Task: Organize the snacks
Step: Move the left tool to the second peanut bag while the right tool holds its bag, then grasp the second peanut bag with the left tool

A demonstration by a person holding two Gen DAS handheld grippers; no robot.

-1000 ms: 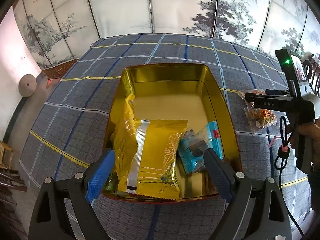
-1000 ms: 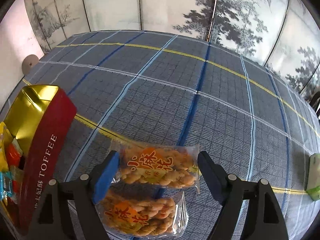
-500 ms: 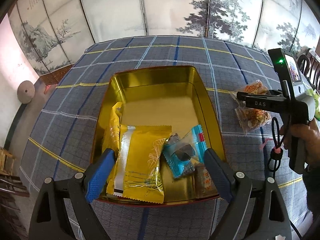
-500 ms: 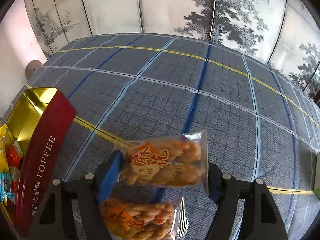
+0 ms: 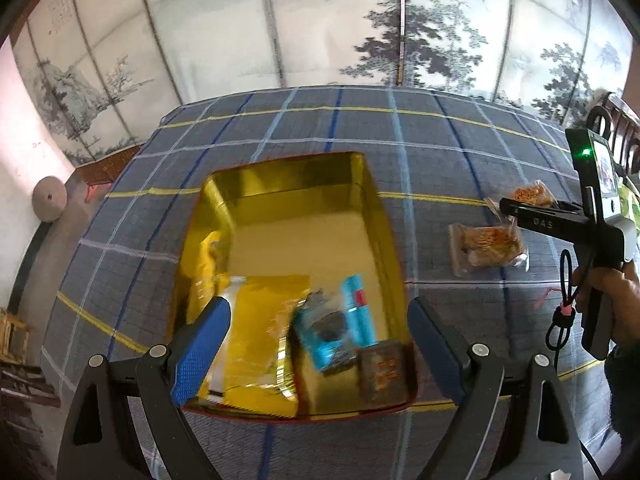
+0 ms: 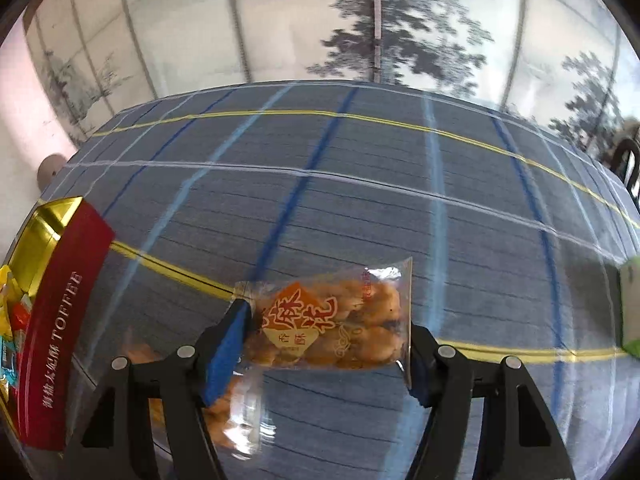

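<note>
A red toffee tin (image 5: 372, 224) with a gold inside stands open on the plaid cloth; its red wall (image 6: 60, 320) shows at the left of the right wrist view. It holds a yellow packet (image 5: 256, 332), a blue packet (image 5: 336, 328) and a small brown packet (image 5: 382, 372). My left gripper (image 5: 316, 352) is open and empty over the tin's near end. My right gripper (image 6: 326, 350) is shut on a clear bag of fried twists (image 6: 332, 328), lifted off the cloth, right of the tin. A second twist bag (image 6: 224, 420) lies below it.
A painted folding screen (image 5: 320, 20) stands behind the table. A green packet (image 6: 630, 304) lies at the right edge of the right wrist view. A person's hand holds the right gripper's handle (image 5: 600, 272). The cloth beyond the tin is bare.
My right gripper closed on the upper twist bag and lifted it off the cloth, swinging slightly. My left gripper drew back and up from the tin, staying open.
</note>
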